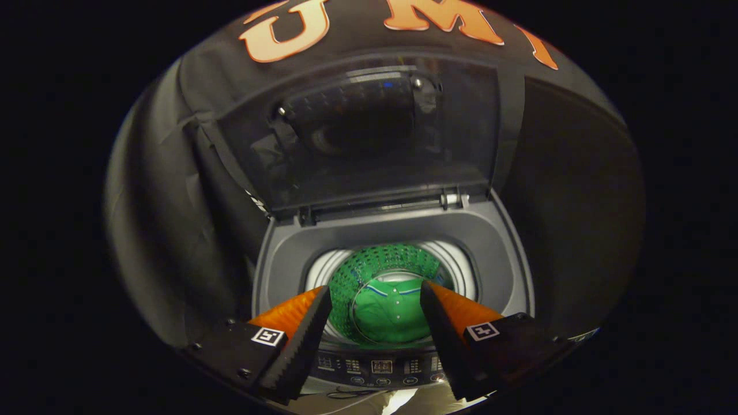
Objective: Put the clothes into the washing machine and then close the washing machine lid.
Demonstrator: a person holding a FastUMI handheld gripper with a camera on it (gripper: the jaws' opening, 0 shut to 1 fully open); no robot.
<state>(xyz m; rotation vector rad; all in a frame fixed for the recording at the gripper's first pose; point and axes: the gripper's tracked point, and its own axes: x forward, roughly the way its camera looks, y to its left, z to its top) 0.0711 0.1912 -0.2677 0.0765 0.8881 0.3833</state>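
Observation:
A grey top-loading washing machine (496, 242) stands ahead of me with its dark glass lid (369, 132) raised upright at the back. Deep in the steel drum (450, 265) lies a green polo shirt (387, 308) with a blue-and-white collar, and its green colour reflects on the drum wall. My gripper (376, 297) hovers above the drum mouth, open, with nothing between its orange-and-black fingers (300, 334). The shirt shows through the gap between them, well below the tips.
The machine's control panel (380, 366) runs along its near edge, just under my fingers. The lid's hinges (455, 200) sit at the back rim. Black cloth walls close in behind and on both sides of the machine.

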